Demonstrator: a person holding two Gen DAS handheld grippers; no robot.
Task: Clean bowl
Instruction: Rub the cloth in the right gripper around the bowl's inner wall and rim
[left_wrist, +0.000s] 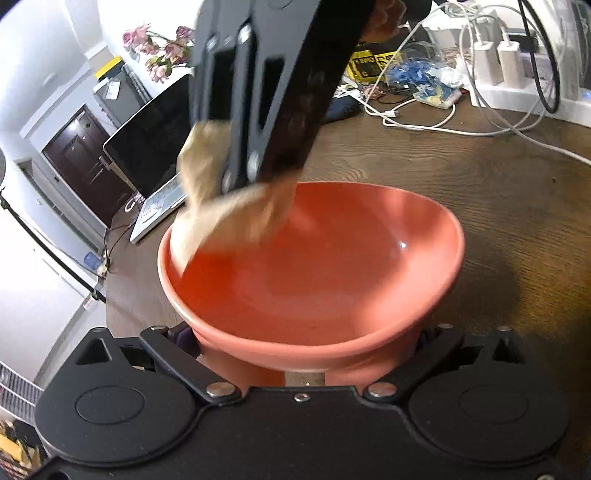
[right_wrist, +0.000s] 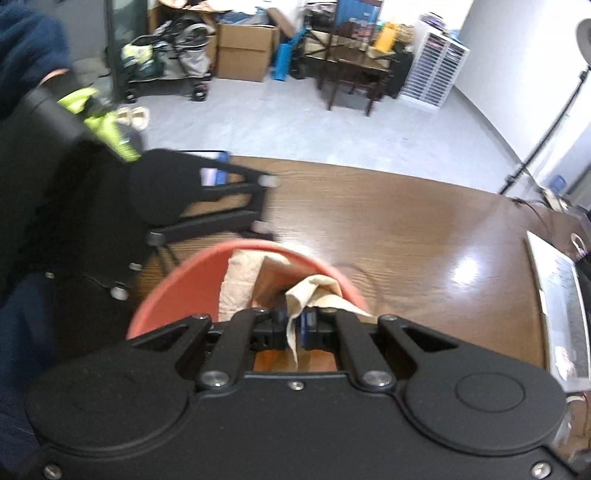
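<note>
Left tool clamps the salmon-pink ceramic bowl by its near wall, steadying it on the dark wooden surface; right tool, jaws pinched tight on a crumpled beige cloth, wipes inside the rim.

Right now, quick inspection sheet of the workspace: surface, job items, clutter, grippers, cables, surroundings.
Surface: dark wood table, glossy.
Job's things: salmon bowl; beige cloth against its inner wall.
Clutter: open laptop, blue and yellow packets, power strip with chargers.
Grippers: left gripper clamps the bowl's base; right gripper shut on the cloth.
Cables: white leads across the far tabletop.
Surroundings: cardboard boxes, pushchair, drawer unit.
</note>
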